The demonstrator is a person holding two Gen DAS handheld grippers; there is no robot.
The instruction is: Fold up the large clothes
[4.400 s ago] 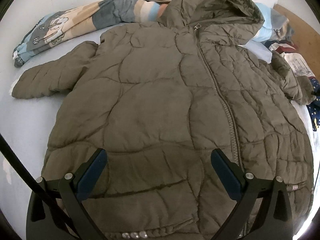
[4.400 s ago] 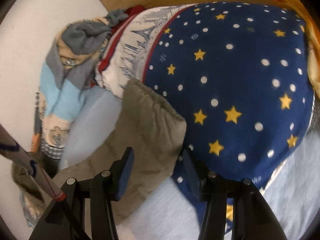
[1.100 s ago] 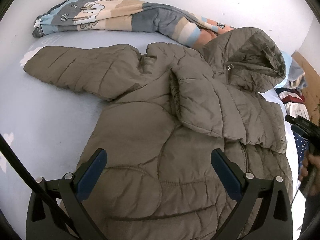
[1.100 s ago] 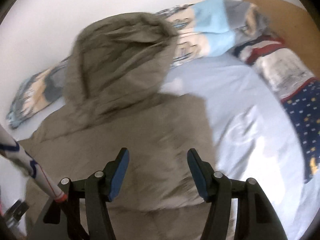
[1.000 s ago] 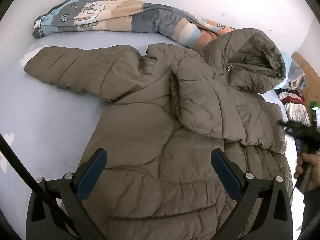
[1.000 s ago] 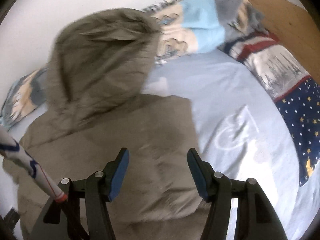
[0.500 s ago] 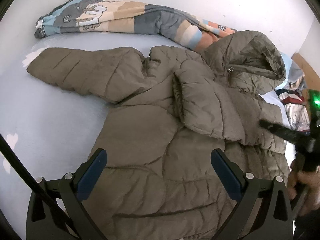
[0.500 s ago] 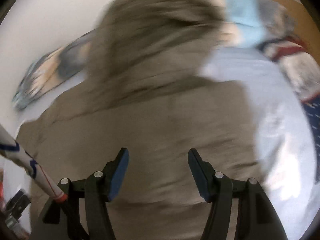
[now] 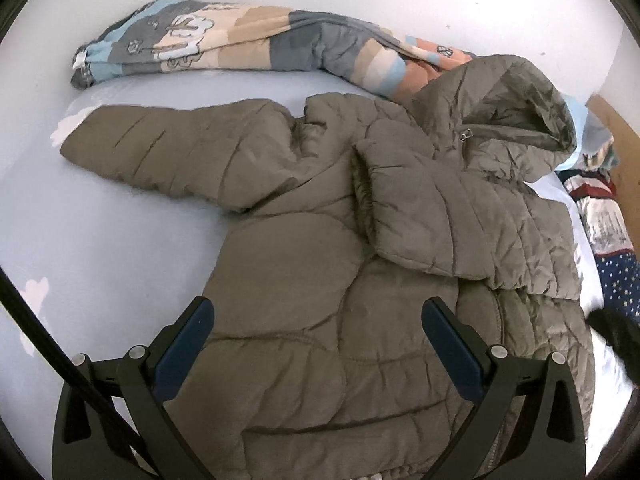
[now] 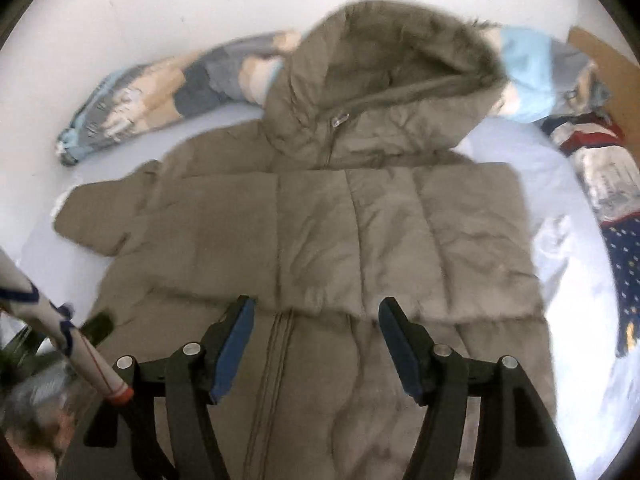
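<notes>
An olive-brown hooded puffer jacket (image 9: 312, 288) lies face up on the pale blue bed sheet (image 9: 120, 232). Its right sleeve (image 9: 440, 224) is folded across the chest. Its left sleeve (image 9: 168, 152) stretches out flat to the left. The hood (image 9: 512, 108) rests at the far end. In the right wrist view the jacket (image 10: 320, 240) fills the middle, with the folded sleeve (image 10: 380, 236) across it and the hood (image 10: 392, 80) beyond. My left gripper (image 9: 316, 340) is open and empty above the jacket's lower body. My right gripper (image 10: 316, 340) is open and empty above the zipper.
A striped cartoon-print quilt (image 9: 248, 48) lies rolled along the white wall, also in the right wrist view (image 10: 160, 88). A navy star-print blanket (image 9: 620, 280) and a red-and-white printed one (image 10: 600, 160) lie at the right by a wooden board (image 10: 600, 60).
The right gripper has swung left and back from the hood side to above the jacket's middle, and has left the left wrist view. The left gripper has drawn back slightly.
</notes>
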